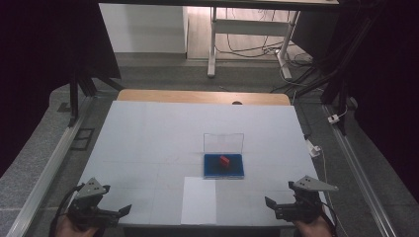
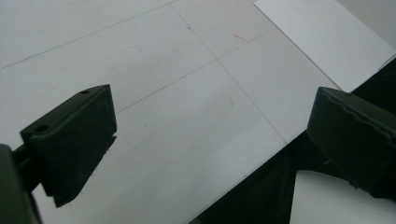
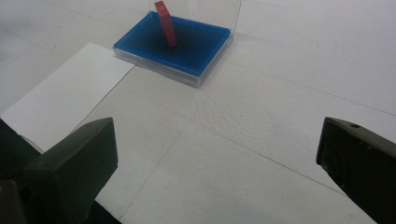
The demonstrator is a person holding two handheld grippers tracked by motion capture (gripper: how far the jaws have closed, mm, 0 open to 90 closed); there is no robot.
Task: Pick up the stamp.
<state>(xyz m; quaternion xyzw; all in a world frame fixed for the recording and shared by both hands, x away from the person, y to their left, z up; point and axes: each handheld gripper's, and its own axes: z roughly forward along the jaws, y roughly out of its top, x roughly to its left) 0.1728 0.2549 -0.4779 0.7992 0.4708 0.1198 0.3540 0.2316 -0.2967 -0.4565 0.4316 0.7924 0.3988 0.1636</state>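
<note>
A shallow blue case (image 1: pixel 224 166) with its clear lid (image 1: pixel 223 143) standing upright lies near the middle of the white table top (image 1: pixel 148 133). A small red block (image 1: pixel 225 160) leans inside it; the right gripper view has the blue case (image 3: pixel 191 51) and the red block (image 3: pixel 166 24) ahead. My left gripper (image 1: pixel 124 211) rests open at the table's near left corner, nothing between its jaws; its own view shows the left gripper (image 2: pixel 210 144) over the front edge. My right gripper (image 1: pixel 269 203) stands open at the near right, and the right gripper (image 3: pixel 217 154) is empty.
A white sheet of paper (image 1: pixel 198 200) lies at the front edge, just before the case, also seen as the paper (image 2: pixel 327 37) and the paper (image 3: pixel 70 93). Metal rails (image 1: pixel 54 163) run along both sides of the table. A desk frame and cables (image 1: pixel 257 39) stand on the floor beyond.
</note>
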